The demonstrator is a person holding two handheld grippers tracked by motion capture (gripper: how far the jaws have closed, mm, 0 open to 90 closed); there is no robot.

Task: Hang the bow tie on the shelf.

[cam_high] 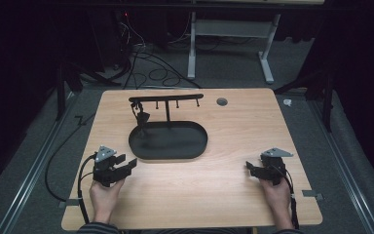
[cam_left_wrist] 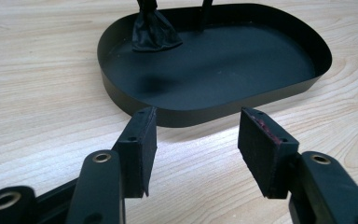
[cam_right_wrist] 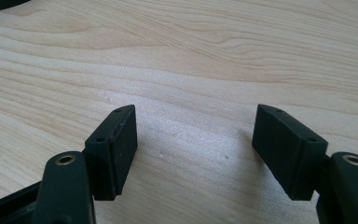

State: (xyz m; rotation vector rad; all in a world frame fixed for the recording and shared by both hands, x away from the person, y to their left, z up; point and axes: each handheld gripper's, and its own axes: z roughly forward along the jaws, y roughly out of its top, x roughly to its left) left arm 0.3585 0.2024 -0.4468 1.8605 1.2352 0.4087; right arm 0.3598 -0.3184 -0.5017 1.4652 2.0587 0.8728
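No writing shows. The left gripper (cam_left_wrist: pixel 196 144), jaws apart and empty, faces the black oval metal tray (cam_left_wrist: pixel 279 91); the right gripper (cam_right_wrist: pixel 193 149) gapes over the pale wooden table (cam_right_wrist: pixel 214 56).

- Worktops: one wooden worktop (cam_high: pixel 233 161), light grain.
- Trays: one black oval tray (cam_high: pixel 195 146) with a low wall, lying on the worktop.
- Stands: one black T-shaped stand (cam_high: pixel 167 111) rising from the tray, one crossbar on top.
- Pegs under the crossbar: about four small ones, too small to count surely.
- Hanging items: one small dark item (cam_high: pixel 140 117) at the stand's left end, reaching down to the tray floor.
- Grippers: two, left gripper (cam_high: pixel 132 164) and right gripper (cam_high: pixel 248 166).
- Hands: two.
- Holes in the worktop: one round grommet (cam_high: pixel 221 102).
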